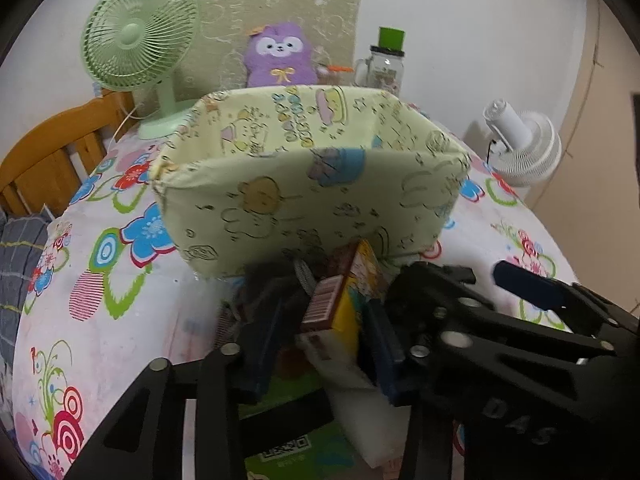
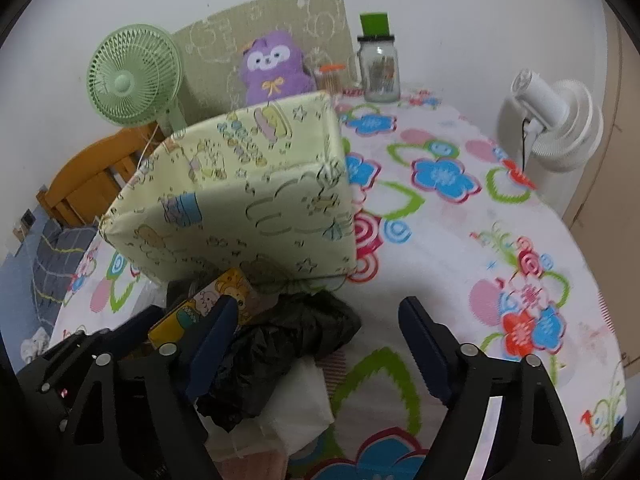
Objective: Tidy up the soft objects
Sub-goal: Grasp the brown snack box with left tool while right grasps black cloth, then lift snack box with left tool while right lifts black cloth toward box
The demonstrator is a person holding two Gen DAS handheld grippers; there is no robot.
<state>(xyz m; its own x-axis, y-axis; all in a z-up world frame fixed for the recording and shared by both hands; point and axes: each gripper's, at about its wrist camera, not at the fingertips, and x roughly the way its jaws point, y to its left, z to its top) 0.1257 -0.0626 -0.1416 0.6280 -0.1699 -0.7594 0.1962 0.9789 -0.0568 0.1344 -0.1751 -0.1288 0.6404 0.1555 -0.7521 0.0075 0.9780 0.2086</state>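
A pale yellow fabric storage box [image 1: 308, 184] with cartoon prints stands open on the flowered tablecloth; it also shows in the right wrist view [image 2: 248, 200]. My left gripper [image 1: 320, 320] is shut on a yellow cartoon-printed packet [image 1: 340, 300], held just in front of the box's near wall. The packet shows in the right wrist view [image 2: 216, 300] too. My right gripper [image 2: 316, 344] is open and empty, beside a crumpled black soft item [image 2: 288, 344] and a white soft pack [image 2: 296, 404] on the table. A purple plush toy [image 1: 278, 56] sits behind the box.
A green desk fan [image 1: 140, 48] stands at the back left, a glass jar [image 1: 384, 64] with a green lid at the back, a white fan [image 1: 524, 144] off the table's right edge. A wooden chair [image 1: 52, 152] is at the left. A green packet [image 1: 288, 440] lies under my left gripper.
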